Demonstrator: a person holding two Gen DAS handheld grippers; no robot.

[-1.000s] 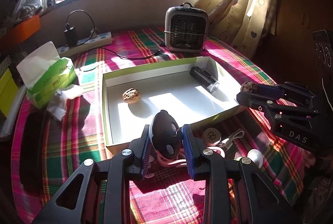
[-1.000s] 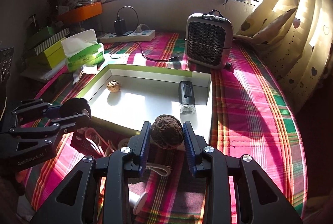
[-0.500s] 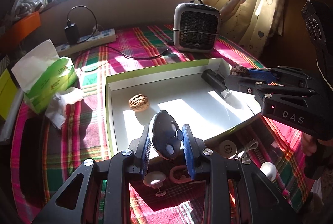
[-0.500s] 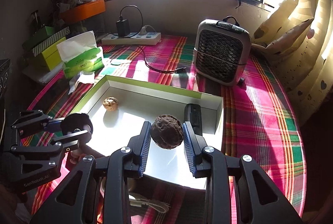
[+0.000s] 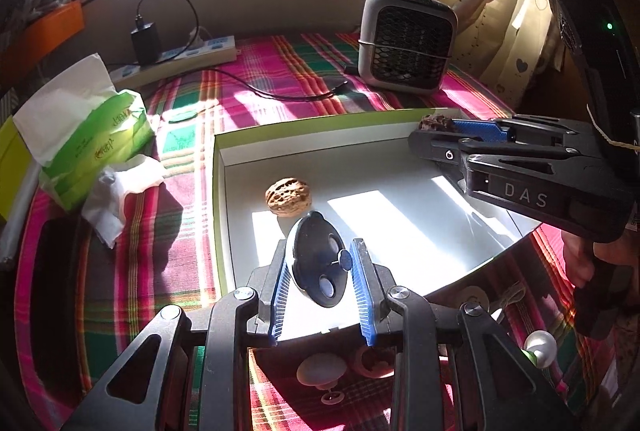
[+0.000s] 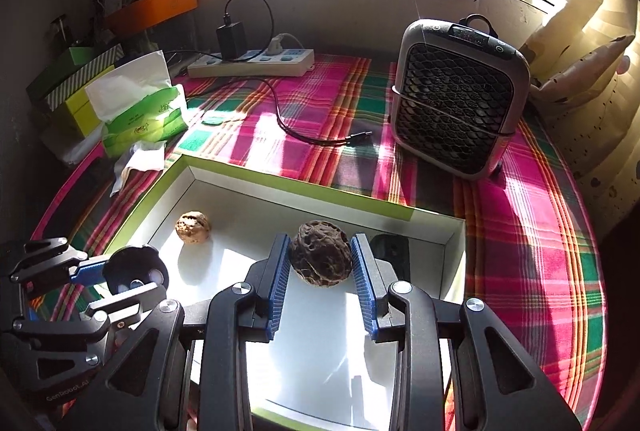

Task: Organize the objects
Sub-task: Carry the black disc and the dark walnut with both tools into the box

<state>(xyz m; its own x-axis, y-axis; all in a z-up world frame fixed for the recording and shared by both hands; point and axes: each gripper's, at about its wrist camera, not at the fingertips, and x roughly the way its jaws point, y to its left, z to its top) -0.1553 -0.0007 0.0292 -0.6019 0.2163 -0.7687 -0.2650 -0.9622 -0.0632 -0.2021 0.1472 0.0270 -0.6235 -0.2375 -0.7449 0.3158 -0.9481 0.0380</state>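
My left gripper (image 5: pixel 322 273) is shut on a dark oval disc (image 5: pixel 318 263) with pale round spots, held over the near part of the white box (image 5: pixel 219 191) with green rims. A light walnut (image 5: pixel 288 197) lies on the box floor just beyond it. My right gripper (image 6: pixel 320 269) is shut on a dark brown walnut (image 6: pixel 320 258) above the box (image 6: pixel 280 178), right of the light walnut (image 6: pixel 193 226). A black oblong device (image 6: pixel 390 253) lies in the box's far right corner, partly hidden. Each gripper shows in the other's view: the right gripper (image 5: pixel 438 129), the left gripper (image 6: pixel 120 277).
A small heater (image 6: pixel 456 103) stands behind the box on the plaid cloth. A tissue pack (image 5: pixel 88 139), a power strip (image 6: pixel 252 63) with charger and cable lie at the left and back. Small pale items (image 5: pixel 322 371) and a white ball (image 5: pixel 540 347) lie before the box.
Both grippers have moved forward over the box with their loads. The right gripper has come in across the box's far right side.
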